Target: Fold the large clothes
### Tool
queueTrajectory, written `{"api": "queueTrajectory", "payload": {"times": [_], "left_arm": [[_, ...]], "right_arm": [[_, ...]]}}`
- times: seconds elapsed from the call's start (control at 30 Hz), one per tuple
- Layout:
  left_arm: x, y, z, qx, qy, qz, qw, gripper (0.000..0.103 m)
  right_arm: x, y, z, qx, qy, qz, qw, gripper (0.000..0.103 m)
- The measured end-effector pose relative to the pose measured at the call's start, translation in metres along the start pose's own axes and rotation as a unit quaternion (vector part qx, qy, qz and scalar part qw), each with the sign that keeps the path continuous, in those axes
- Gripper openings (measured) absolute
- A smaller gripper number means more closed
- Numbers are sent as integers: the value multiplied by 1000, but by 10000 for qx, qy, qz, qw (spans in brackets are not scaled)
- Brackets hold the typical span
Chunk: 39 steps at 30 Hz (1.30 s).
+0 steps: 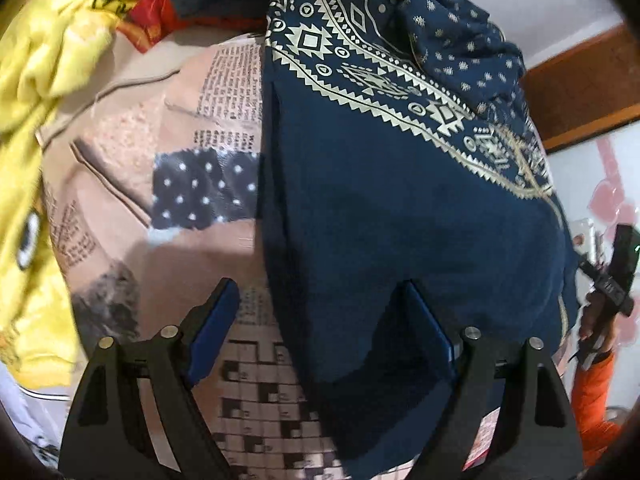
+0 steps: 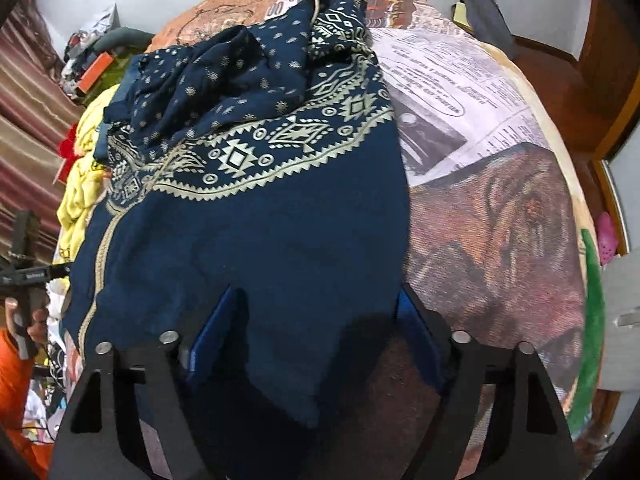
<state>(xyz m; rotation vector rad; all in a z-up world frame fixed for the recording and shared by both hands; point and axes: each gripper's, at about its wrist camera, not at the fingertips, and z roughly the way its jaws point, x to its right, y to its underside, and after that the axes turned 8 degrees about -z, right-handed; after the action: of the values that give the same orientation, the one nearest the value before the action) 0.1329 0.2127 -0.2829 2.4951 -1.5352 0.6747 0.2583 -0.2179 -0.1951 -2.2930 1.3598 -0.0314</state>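
A large navy garment with a cream geometric border lies spread on the bed; its far end is bunched up. It also shows in the right wrist view. My left gripper is open, its jaws wide apart over the garment's near left edge; the cloth lies between the fingers, not pinched. My right gripper is open over the garment's near right corner, with cloth lying between its blue pads. The right gripper also appears at the far right of the left wrist view.
The bed has a newspaper-print cover, also seen in the right wrist view. A yellow garment and red cloth are piled to the left. A wooden bed frame runs along the right. Clutter lies at far left.
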Motion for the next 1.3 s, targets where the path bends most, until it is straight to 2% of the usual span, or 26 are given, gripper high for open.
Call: {"api": "queueTrajectory", "payload": {"times": [0.03,0.07,0.1,0.17,0.2,0.23,0.27,0.37,0.43,0.5,0.7,0.9,1.0,1.13,1.3], "left_arm": [[0,1,0,15,42,-15,10000,81],[2,2,-1,29,119,20,9999,74],[3,4,-2,44,192,56,9998,70],[8,8,-4,77,278,139,9995,57],[10,9,-6,92,284,182,9994,54],[14,10,-7,111,285,237,9992,47],[19,12,-9,151,310,340,9988,36],[35,16,-12,282,44,681,9973,15],[42,11,-16,408,-160,845,9955,12],[47,8,-24,566,-210,868,9944,10],[55,-15,-66,1224,-12,811,9892,7],[79,-50,-112,1900,146,1006,9765,7],[96,-74,-127,2243,172,1102,9681,7],[108,-114,-140,2514,325,991,9622,7],[106,-172,-122,2556,179,673,9643,7]], "right_arm": [[-1,-1,1,2,-38,-6,10000,66],[-1,-1,1,9,-100,-6,9999,59],[-2,-1,2,8,-148,-5,9999,55],[-1,-3,3,9,-256,51,9997,37],[0,-4,4,-4,-334,88,9994,32],[1,-5,5,-9,-386,122,9992,23],[2,-6,5,-16,-452,167,9988,18],[-3,-11,2,24,-504,108,9987,13],[-10,-15,-5,131,-420,-72,9990,13],[-13,-21,-11,244,-440,-160,9986,13],[-20,-46,-25,526,-485,-378,9967,12],[-24,-85,-39,906,-467,-542,9933,12],[-20,-110,-49,1158,-409,-606,9906,12],[-11,-153,-51,1451,-293,-590,9872,12],[8,-199,-24,1529,-233,-316,9875,12]]}}
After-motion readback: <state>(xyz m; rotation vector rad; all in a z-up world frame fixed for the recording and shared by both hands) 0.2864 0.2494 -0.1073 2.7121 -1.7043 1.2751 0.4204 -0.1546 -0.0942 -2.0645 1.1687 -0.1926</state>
